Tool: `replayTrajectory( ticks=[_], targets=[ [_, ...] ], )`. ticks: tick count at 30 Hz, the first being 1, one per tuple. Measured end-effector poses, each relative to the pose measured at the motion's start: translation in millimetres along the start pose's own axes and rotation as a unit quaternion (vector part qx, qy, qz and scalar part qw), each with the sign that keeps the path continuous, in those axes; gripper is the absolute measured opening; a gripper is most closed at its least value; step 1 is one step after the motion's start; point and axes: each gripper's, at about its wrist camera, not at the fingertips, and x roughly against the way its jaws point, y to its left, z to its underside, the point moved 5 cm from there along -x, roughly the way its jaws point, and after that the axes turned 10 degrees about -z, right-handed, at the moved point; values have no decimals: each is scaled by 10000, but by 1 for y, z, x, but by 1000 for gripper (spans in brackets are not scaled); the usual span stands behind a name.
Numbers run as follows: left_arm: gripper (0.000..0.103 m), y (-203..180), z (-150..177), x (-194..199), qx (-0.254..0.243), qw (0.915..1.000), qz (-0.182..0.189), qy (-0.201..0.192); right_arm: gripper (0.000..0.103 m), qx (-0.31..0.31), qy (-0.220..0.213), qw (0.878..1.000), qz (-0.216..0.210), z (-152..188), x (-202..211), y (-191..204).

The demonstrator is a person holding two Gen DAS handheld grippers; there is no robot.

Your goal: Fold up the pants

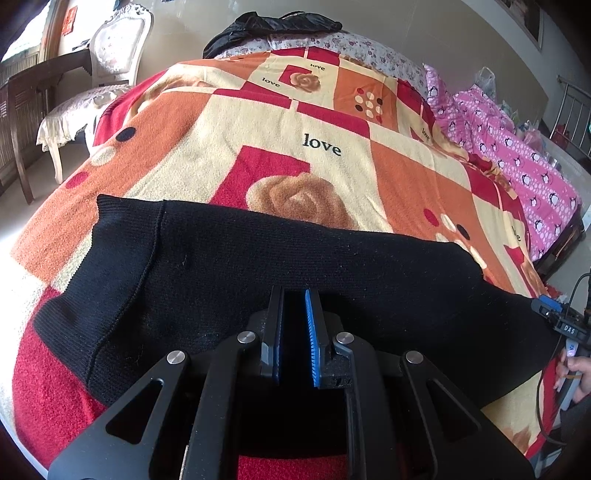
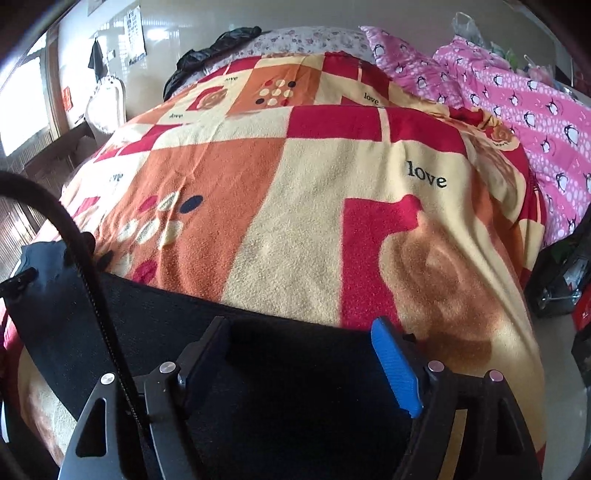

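While the black knit pants [image 1: 258,258] lie flat across the near edge of the patterned blanket [image 1: 229,155], much of the cloth is cut off from you.

Pants: a ribbed cuff or waistband [image 1: 122,266] shows at your left; the near part passes under both tools and out of view.
Left gripper [image 1: 295,306]: your jaws stand nearly together over the black knit; the gap between the pads is dark, so you cannot tell whether cloth is pinched in it.
Right gripper [image 2: 303,332]: your jaws stand wide apart, with the pants [image 2: 288,387] between them and the pads not pressing on them.
Right hand [image 1: 576,373]: only fingers on a handle show at the edge of the left view.
Cable [image 2: 81,258]: it crosses the right view and covers part of the pants.
Far end of bed: a pink penguin-print quilt [image 2: 517,92] and a black jacket [image 1: 273,26], both partly hidden behind the blanket.
Chair [image 1: 110,66]: stands beside the bed, warped by the lens.
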Motion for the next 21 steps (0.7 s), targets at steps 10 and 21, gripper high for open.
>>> replayTrajectory(
  ticks=[10,21],
  targets=[
    [11,5,0,3,280,9993,250,-27,61,225,63,9987,-463,10,6,38],
    [11,55,30,51,1422,9869,-330,-689,62,268,-266,9990,-246,22,21,51]
  ],
)
